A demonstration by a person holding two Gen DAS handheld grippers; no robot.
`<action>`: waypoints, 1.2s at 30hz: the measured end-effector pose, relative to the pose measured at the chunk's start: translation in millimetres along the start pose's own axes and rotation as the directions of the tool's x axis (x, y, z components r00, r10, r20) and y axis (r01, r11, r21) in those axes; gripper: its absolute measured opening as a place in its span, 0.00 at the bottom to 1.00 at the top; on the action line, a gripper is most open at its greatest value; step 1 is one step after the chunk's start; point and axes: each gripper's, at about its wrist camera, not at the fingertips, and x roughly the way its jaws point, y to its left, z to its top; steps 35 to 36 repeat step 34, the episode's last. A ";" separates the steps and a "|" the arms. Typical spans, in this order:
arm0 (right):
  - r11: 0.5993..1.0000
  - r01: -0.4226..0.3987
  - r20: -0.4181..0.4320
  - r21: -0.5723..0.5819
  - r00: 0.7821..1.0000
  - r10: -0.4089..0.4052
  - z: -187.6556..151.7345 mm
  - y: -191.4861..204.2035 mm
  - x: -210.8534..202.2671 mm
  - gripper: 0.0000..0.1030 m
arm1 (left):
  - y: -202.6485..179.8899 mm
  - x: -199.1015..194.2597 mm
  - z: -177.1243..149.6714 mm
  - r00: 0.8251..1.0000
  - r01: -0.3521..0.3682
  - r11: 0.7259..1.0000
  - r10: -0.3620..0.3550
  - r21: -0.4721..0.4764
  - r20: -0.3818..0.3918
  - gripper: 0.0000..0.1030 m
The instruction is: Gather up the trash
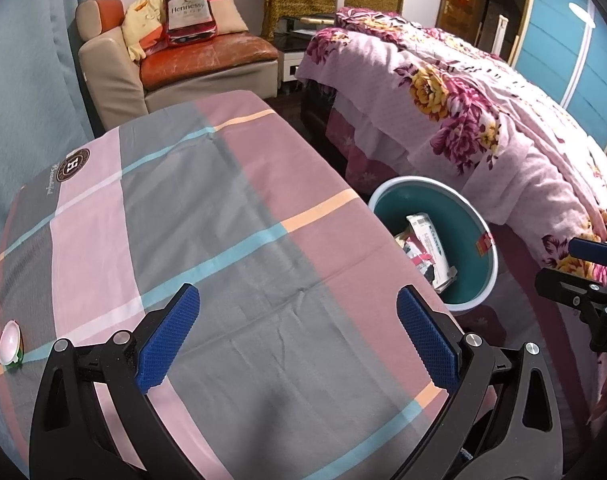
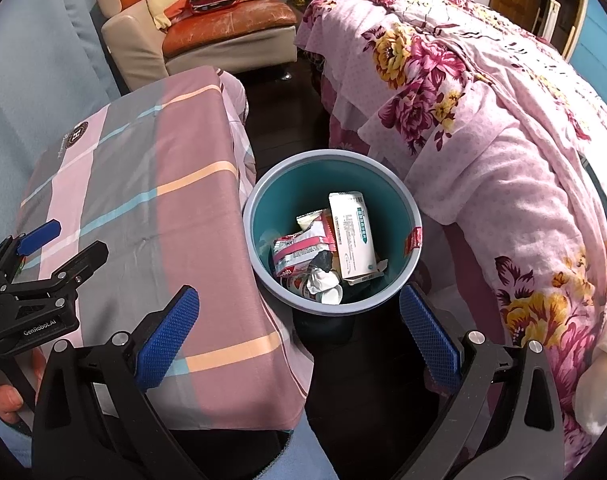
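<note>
The left gripper (image 1: 299,338) hangs over the near half of the table (image 1: 239,208), its blue-padded fingers spread wide with nothing between them. A small white cup with a green base (image 1: 10,346) sits at the table's near-left edge, well to the left of that gripper's left finger and apart from it. The right gripper (image 2: 299,338) is likewise spread and empty, poised above the floor gap between the table's right edge and the bed (image 2: 503,168). Just beyond its fingertips stands the teal bin (image 2: 263,240), touching or nearly touching the draped cloth of the table's right side. Inside the bin lie a white carton (image 2: 351,236), a pink-and-white wrapper (image 2: 299,252) and crumpled white paper (image 2: 321,280). A hand (image 2: 3,400) grips the left gripper's handle.
</note>
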 end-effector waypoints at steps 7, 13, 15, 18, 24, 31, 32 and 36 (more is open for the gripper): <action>1.000 0.000 0.000 0.000 1.000 0.000 -0.3 -0.3 0.3 0.93 | 0.4 0.9 -0.5 1.000 0.001 1.000 -0.001 -0.001 -0.003 0.96; 1.000 0.003 -0.001 0.001 1.000 -0.003 -0.3 -0.3 0.2 0.93 | 0.7 0.8 -0.6 1.000 0.002 1.000 -0.002 0.001 -0.001 0.96; 1.000 0.002 0.000 0.001 1.000 -0.002 -0.2 -0.8 0.3 0.93 | 0.1 0.4 0.0 1.000 0.002 1.000 -0.002 -0.001 -0.002 0.96; 1.000 0.004 0.001 0.004 1.000 -0.004 -1.1 -3.4 0.8 0.93 | 0.4 0.6 -0.2 1.000 -0.002 1.000 0.002 -0.001 -0.002 0.96; 1.000 0.010 0.005 0.001 1.000 -0.010 -0.4 -5.0 -1.2 0.93 | 0.1 -0.1 0.2 1.000 -0.001 1.000 0.001 -0.001 -0.003 0.96; 1.000 0.018 0.009 0.005 1.000 -0.018 1.2 -5.5 -4.5 0.93 | 5.7 5.2 -5.9 1.000 -0.004 1.000 0.004 -0.014 -0.009 0.96; 1.000 0.019 0.009 0.004 1.000 -0.019 1.7 -4.2 -4.4 0.93 | 7.5 6.5 -7.6 1.000 -0.002 1.000 0.001 -0.019 -0.012 0.96; 1.000 0.021 0.009 0.004 1.000 -0.021 2.1 -3.9 -4.7 0.93 | 8.2 6.9 -9.1 1.000 -0.004 1.000 0.003 -0.023 -0.016 0.96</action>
